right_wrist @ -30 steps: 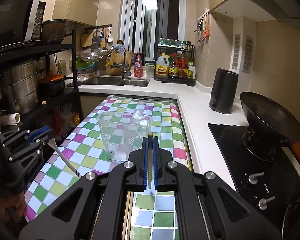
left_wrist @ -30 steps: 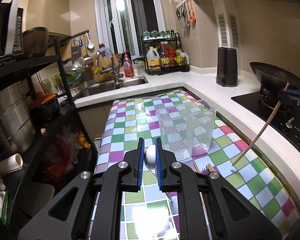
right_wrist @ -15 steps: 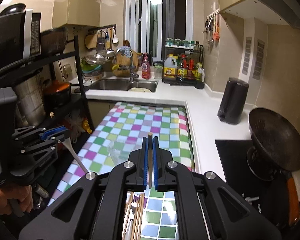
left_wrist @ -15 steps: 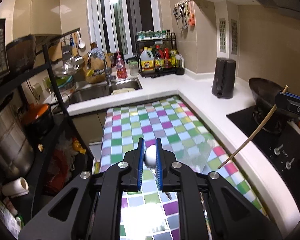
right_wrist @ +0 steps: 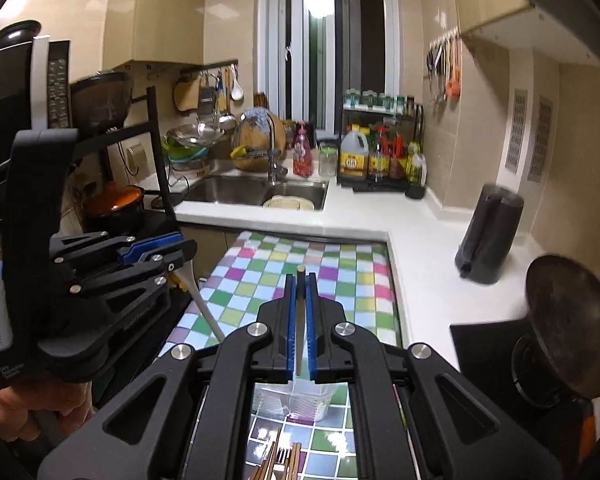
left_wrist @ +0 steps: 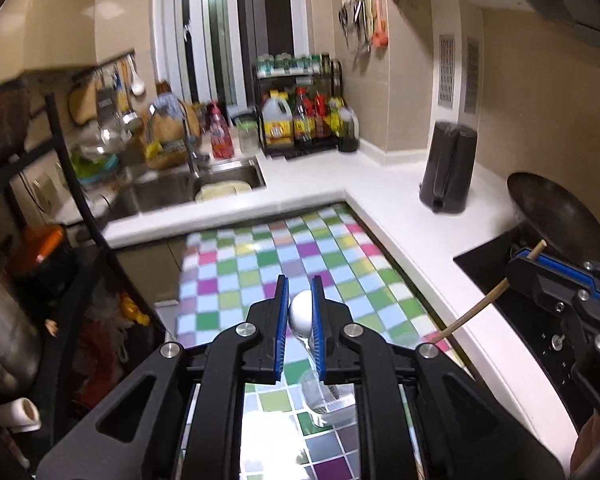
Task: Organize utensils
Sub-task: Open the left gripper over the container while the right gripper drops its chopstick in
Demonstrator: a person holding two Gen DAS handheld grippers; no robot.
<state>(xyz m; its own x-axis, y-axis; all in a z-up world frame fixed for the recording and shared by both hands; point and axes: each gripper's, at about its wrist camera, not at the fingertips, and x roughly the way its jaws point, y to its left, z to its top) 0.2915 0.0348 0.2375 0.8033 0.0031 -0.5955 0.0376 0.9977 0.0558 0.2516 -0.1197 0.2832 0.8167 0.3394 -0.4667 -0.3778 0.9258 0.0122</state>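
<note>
Here, at the left, the left claw (left_wrist: 300,316) is held closed on the white handle end of a spoon (left_wrist: 300,314), whose shaft is seen in the right wrist view slanting down and to the right below that claw. Both claws are raised above the checked bench (left_wrist: 260,272). Just under them, a clear plastic container (right_wrist: 294,398) is seen standing on the bench, glimpsed through the gap in each frame. On its near side, a bundle of chopsticks and a fork (right_wrist: 281,462) is seen lying on the cloth. Further right, the right claw (right_wrist: 299,312) is clamped narrowly on a single wooden chopstick (right_wrist: 299,320), its tip standing just above the blue pads. A black kettle (right_wrist: 488,236) and a dark wok (right_wrist: 568,324) are seen at the far right.
</note>
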